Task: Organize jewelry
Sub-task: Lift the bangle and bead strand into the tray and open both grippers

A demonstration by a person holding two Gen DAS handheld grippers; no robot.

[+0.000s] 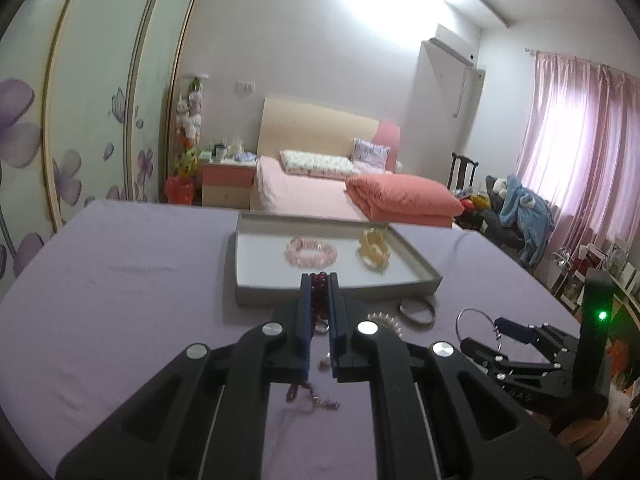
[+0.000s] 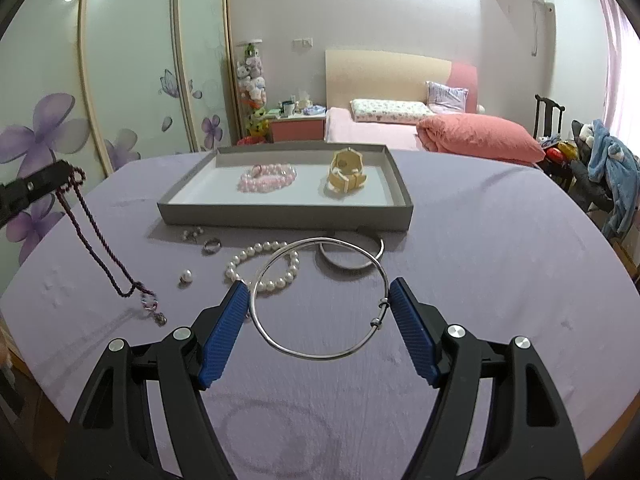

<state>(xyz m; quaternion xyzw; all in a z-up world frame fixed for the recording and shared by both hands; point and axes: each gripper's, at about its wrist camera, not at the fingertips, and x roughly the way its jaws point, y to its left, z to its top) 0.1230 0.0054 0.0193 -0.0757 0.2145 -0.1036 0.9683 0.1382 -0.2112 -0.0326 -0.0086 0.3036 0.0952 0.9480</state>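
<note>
My left gripper (image 1: 319, 278) is shut on a dark red bead necklace (image 1: 319, 286); in the right wrist view the necklace (image 2: 86, 240) hangs from it down to the purple cloth. My right gripper (image 2: 319, 290) is shut on a large thin silver hoop (image 2: 320, 354), held across its width above the table; the hoop also shows in the left wrist view (image 1: 476, 324). A grey tray (image 2: 288, 214) holds a pink bead bracelet (image 2: 268, 178) and a yellow watch (image 2: 346, 178). A pearl bracelet (image 2: 240, 264), a silver bangle (image 2: 374, 256), a ring (image 2: 211, 245) and small earrings (image 2: 192, 234) lie in front of the tray.
The table has a purple cloth (image 2: 500, 280). A loose pearl piece (image 2: 186, 277) lies near the necklace's pendant (image 2: 154, 310). Behind the table stand a pink bed (image 2: 400, 128), a wardrobe with flower doors (image 2: 120, 80) and a chair with clothes (image 2: 600, 160).
</note>
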